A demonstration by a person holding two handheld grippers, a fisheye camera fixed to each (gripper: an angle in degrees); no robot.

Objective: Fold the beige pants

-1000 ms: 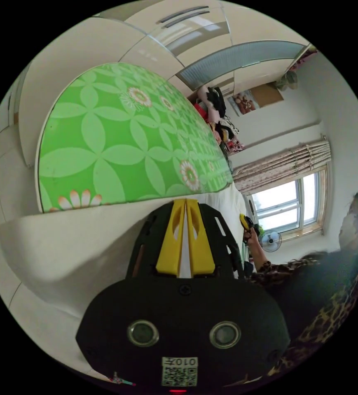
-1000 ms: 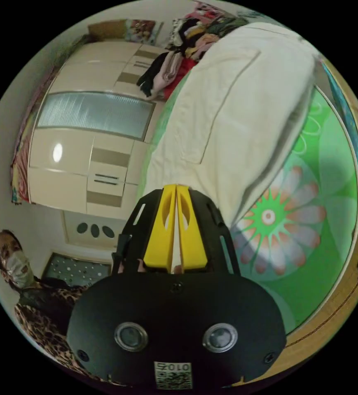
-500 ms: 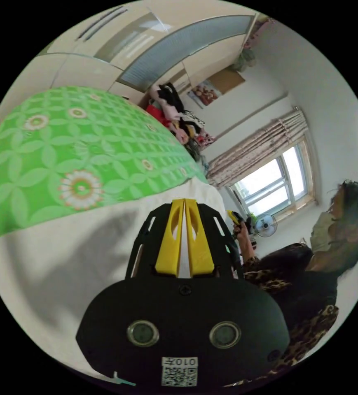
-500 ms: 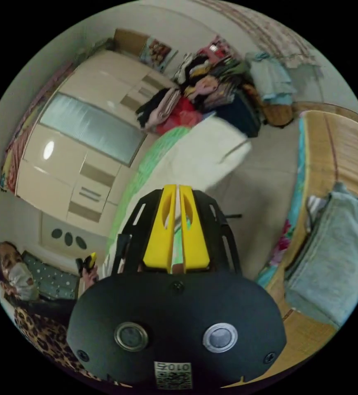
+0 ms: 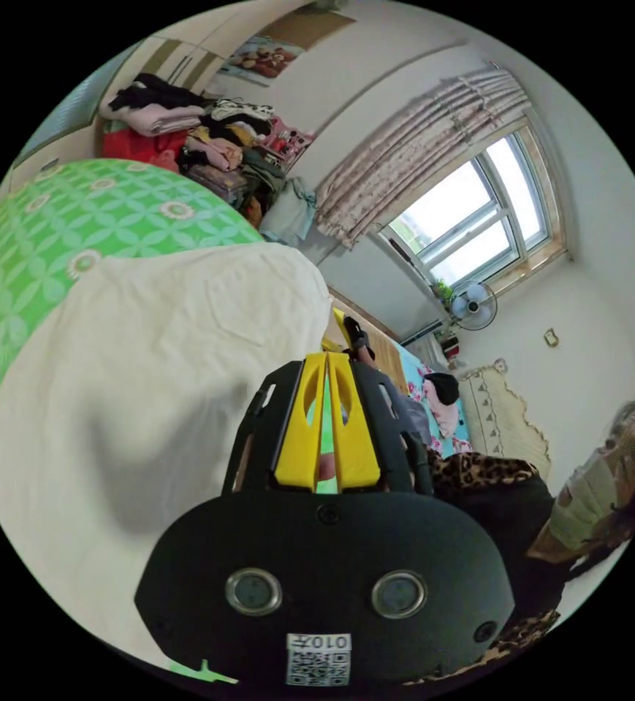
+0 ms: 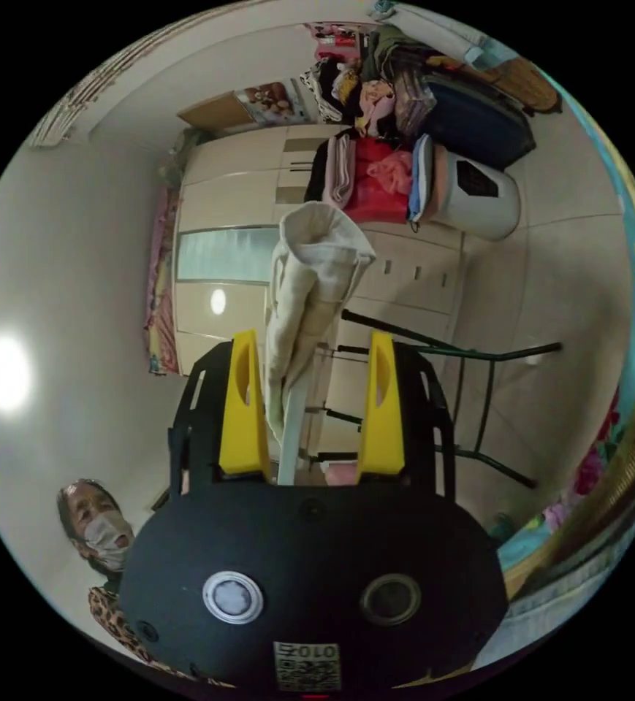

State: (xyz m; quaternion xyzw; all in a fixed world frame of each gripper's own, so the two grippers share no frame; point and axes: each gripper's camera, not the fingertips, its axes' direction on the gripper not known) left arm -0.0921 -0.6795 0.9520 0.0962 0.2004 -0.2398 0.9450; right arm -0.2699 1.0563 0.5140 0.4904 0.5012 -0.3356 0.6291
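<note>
Beige pants lie spread on a green flowered table, the left gripper nearly closed, the right one wide open.

In the left gripper view, the beige pants (image 5: 149, 365) lie across the green flowered table (image 5: 54, 219), a patch pocket facing up; the left gripper (image 5: 328, 365) has its yellow jaws drawn almost together with only a thin gap, and whether they pinch any cloth cannot be told. Beyond the table a pile of clothes (image 5: 200, 146) is heaped against the wall, with a curtained window (image 5: 478, 219) and a small fan (image 5: 473, 305) further right, and a person (image 5: 551, 504) at the right edge. In the right gripper view, the right gripper (image 6: 311, 350) holds its jaws far apart; the bunched edge of the pants (image 6: 310, 292) passes between them, close to the left-hand jaw, not clamped.
</note>
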